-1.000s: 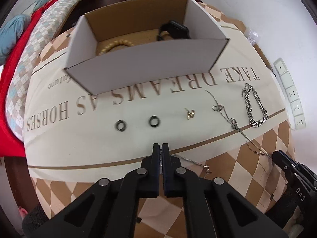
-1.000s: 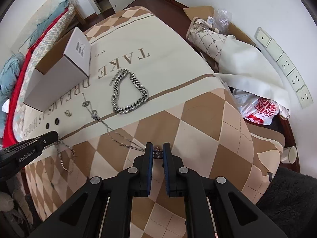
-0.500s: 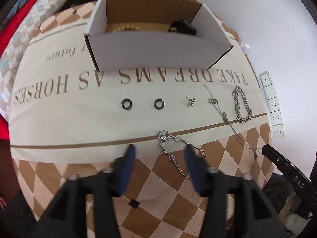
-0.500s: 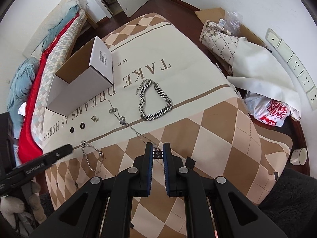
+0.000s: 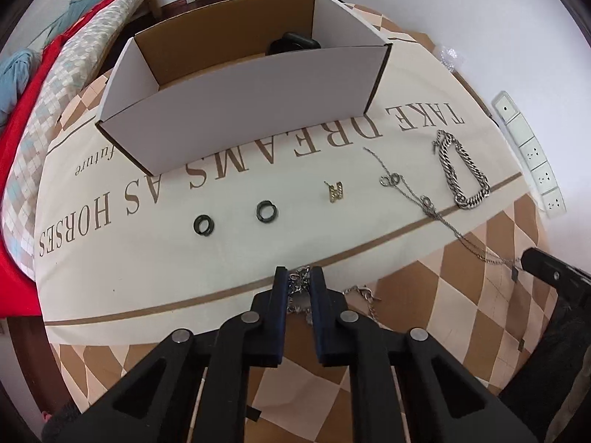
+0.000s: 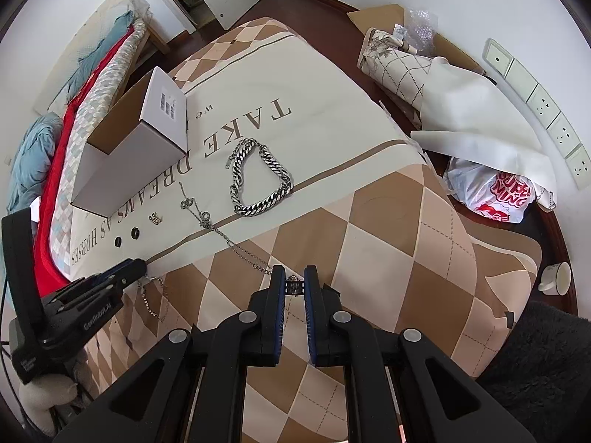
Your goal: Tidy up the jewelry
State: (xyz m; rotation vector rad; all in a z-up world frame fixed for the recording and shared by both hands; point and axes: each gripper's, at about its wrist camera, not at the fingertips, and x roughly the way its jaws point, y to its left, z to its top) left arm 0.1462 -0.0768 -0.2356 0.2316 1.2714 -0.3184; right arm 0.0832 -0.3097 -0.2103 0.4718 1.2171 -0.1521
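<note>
My left gripper (image 5: pixel 298 277) has its fingers closed around the bunched end of a thin silver bracelet (image 5: pixel 301 288) on the cloth; it also shows in the right wrist view (image 6: pixel 138 267). My right gripper (image 6: pixel 294 285) is shut on the pendant (image 6: pixel 294 288) of a thin silver necklace (image 6: pixel 229 240), whose chain runs across the cloth (image 5: pixel 424 199). A heavy silver chain bracelet (image 5: pixel 461 170) lies at the right. Two dark rings (image 5: pixel 202 225) (image 5: pixel 266 210) and a gold charm (image 5: pixel 335 192) lie in a row. An open white box (image 5: pixel 240 103) holds a dark object (image 5: pixel 291 42).
The table carries a cream and brown diamond cloth (image 5: pixel 461 332) with printed words. A bed with red and checked bedding (image 6: pixel 92 85) stands at the left. Bags and wrapped items (image 6: pixel 480 170) lie on the floor at the right, and a white cup (image 6: pixel 556 277).
My left gripper opened, rose away from the silver bracelet, then came back down and closed around its bunched end. My right gripper stayed shut on the necklace pendant.
</note>
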